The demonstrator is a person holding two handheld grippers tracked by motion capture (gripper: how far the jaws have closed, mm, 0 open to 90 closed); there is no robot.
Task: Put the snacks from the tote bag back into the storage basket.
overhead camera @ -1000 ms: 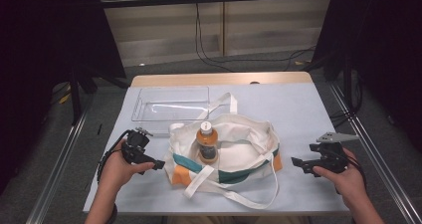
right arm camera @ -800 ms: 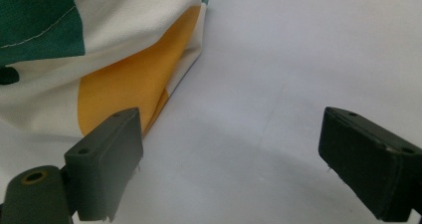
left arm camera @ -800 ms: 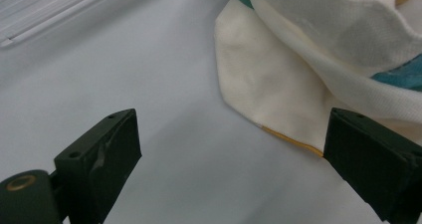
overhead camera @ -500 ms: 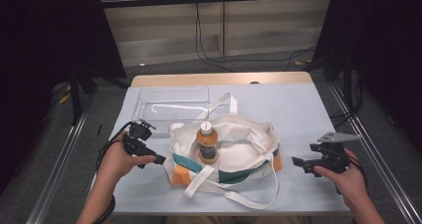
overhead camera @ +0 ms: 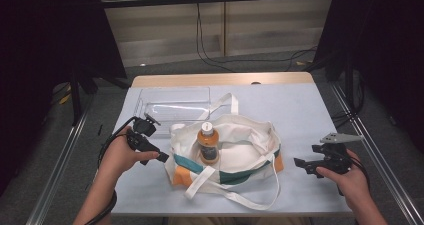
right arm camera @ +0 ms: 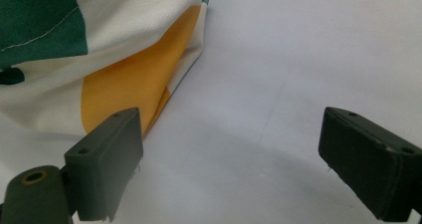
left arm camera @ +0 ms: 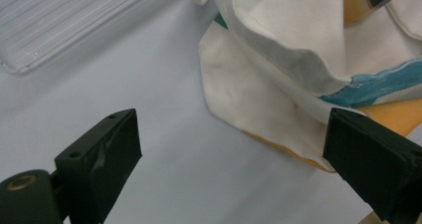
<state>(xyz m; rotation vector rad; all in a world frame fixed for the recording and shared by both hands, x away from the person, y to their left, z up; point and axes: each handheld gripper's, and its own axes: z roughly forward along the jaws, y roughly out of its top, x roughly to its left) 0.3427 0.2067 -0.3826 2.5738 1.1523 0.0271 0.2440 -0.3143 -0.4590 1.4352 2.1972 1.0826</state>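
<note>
Flanking the tote bag (overhead camera: 235, 155), hand-held grippers gape.

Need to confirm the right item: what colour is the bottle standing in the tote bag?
Orange drink with an orange cap, seen best in the high view: bottle upright inside the tote bag.

bottle (overhead camera: 208, 144) lower half hidden inside tote bag (overhead camera: 240, 155), label unreadable
</note>
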